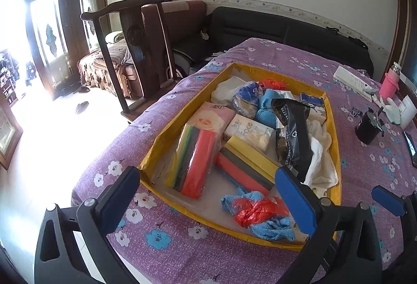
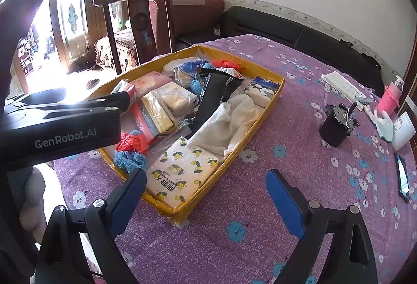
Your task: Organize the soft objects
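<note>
A shallow yellow cardboard tray [image 1: 336, 143] [image 2: 271, 98] on the purple flowered tablecloth holds soft goods: tissue packs, a lemon-print tissue pack [image 2: 182, 174], a white towel [image 2: 229, 122], a black bag [image 1: 294, 138], coloured cloth packs [image 1: 195, 161], and a blue knit cloth with red plastic [image 1: 260, 213]. My left gripper [image 1: 208, 200] is open and empty, just above the tray's near end. My right gripper [image 2: 206, 198] is open and empty, above the tray's near corner and the tablecloth. The left gripper's body [image 2: 65, 127] shows at the left of the right wrist view.
On the cloth right of the tray stand a black cup [image 2: 336, 127], a phone [image 2: 402, 177], white gloves [image 2: 383, 122], a pink-sleeved bottle [image 2: 389, 98] and papers [image 2: 341, 88]. A wooden chair [image 1: 130, 49] and dark sofa [image 1: 286, 31] lie beyond the table.
</note>
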A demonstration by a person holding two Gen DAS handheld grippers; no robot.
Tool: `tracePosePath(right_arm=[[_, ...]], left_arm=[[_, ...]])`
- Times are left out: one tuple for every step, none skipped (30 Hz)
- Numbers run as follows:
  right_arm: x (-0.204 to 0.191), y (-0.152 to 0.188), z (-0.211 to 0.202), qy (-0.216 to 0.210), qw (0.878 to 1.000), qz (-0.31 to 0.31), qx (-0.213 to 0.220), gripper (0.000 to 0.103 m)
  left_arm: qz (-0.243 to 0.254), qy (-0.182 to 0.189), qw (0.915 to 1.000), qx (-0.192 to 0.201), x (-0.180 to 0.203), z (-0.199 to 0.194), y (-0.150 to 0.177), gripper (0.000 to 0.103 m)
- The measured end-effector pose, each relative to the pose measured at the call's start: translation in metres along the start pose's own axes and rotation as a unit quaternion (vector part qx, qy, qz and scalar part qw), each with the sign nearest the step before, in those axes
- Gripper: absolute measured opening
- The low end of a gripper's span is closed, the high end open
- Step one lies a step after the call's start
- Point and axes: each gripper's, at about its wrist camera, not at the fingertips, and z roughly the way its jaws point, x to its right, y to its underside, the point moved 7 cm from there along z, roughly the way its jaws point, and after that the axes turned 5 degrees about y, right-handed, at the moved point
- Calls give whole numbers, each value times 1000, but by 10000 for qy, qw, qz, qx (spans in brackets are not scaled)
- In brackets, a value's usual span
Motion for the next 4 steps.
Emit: tracePosePath(right_arm=[[0,0,0,-12,10000,9,1,95],[1,0,0,-19,10000,20,-2,95],[2,0,0,-33,10000,42,-11,95],[3,1,0,-51,10000,67,-21,95]], left_arm=[[3,-12,10000,0,0,0,0,103],[4,-17,10000,0,0,0,0,103],[-1,4,10000,-5,0,0,0,103],[1,31,10000,-17,1,0,0,103]])
